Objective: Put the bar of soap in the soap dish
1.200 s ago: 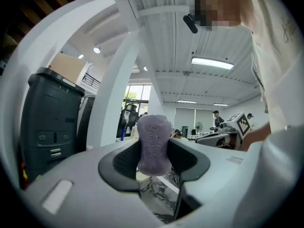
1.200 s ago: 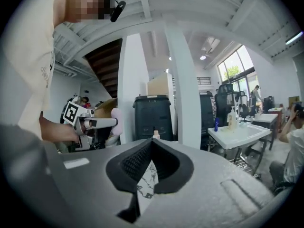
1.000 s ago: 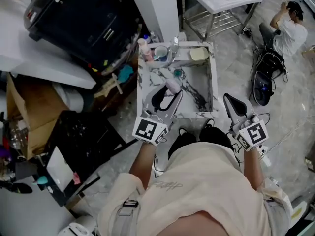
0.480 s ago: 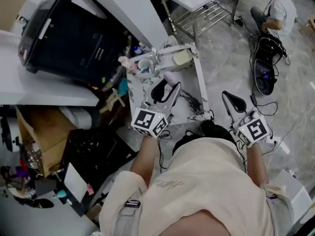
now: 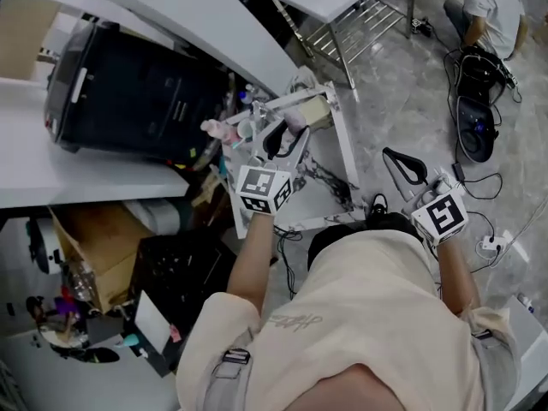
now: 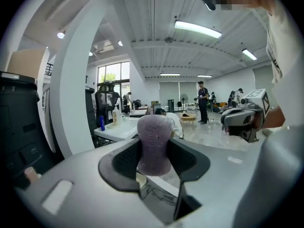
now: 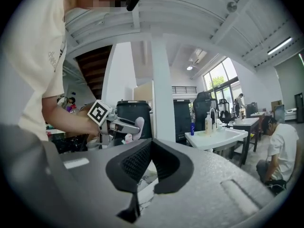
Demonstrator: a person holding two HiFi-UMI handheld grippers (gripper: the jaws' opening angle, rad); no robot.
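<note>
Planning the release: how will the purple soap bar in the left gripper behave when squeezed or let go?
The bar of soap looks stiff: it stands upright and unbent between the pads of the left gripper. Its smooth, rounded sides suggest it could slip if the grip loosens. It is small against the jaws, so probably light.

My right gripper [image 7: 151, 146]: jaws together, nothing between them. Beyond, on my left, the left gripper [image 7: 129, 124] clamps a lilac soap bar [image 7: 139, 126].
</note>
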